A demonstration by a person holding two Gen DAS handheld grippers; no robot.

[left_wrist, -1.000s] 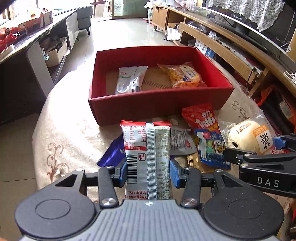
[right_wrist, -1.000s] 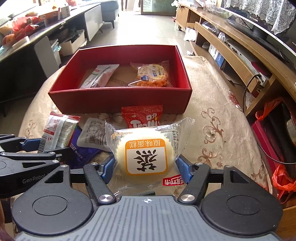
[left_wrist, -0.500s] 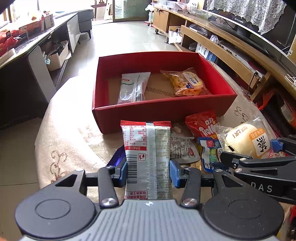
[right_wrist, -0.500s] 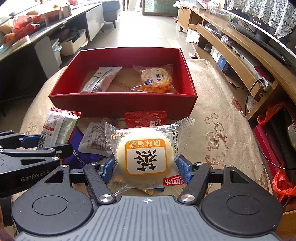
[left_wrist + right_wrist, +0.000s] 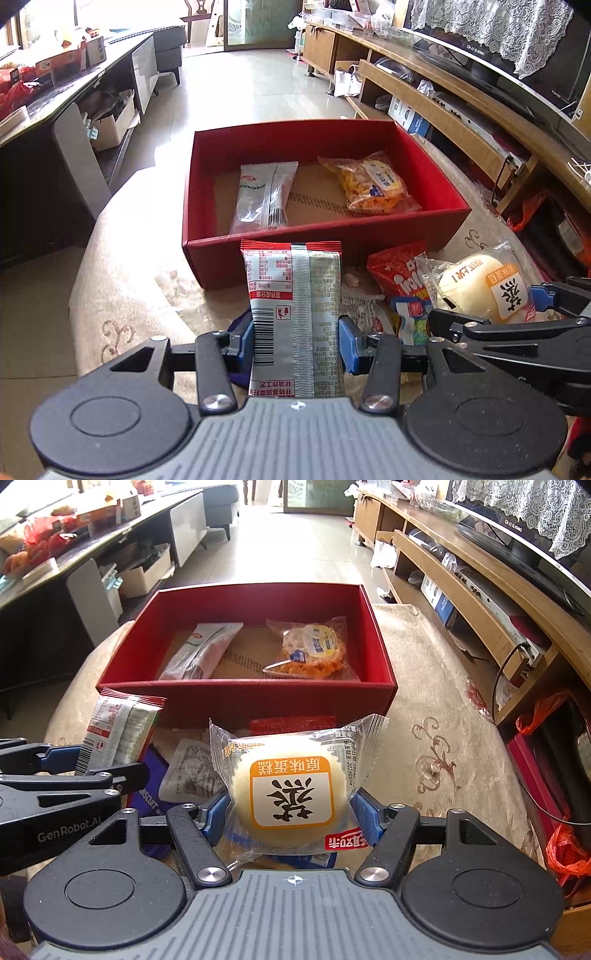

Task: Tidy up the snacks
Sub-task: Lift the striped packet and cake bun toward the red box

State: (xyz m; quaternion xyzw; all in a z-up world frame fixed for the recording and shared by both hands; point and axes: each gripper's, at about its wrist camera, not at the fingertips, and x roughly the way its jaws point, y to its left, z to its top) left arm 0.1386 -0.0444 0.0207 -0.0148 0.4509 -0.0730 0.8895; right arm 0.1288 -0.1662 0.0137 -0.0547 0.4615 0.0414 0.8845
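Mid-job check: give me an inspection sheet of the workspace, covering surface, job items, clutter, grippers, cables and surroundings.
Surface: beige patterned cloth, bare to the right.
Job's things: red box holds a grey sachet and an orange snack bag.
Clutter: red packet, white pouch and purple packet lie before the box.
Grippers: left hand-held gripper shut on silver packet; right hand-held gripper shut on cake.
Cables: black cable by the shelf.
Surroundings: TV shelf right, floor beyond.

A purple packet lies mostly hidden behind the left tool.
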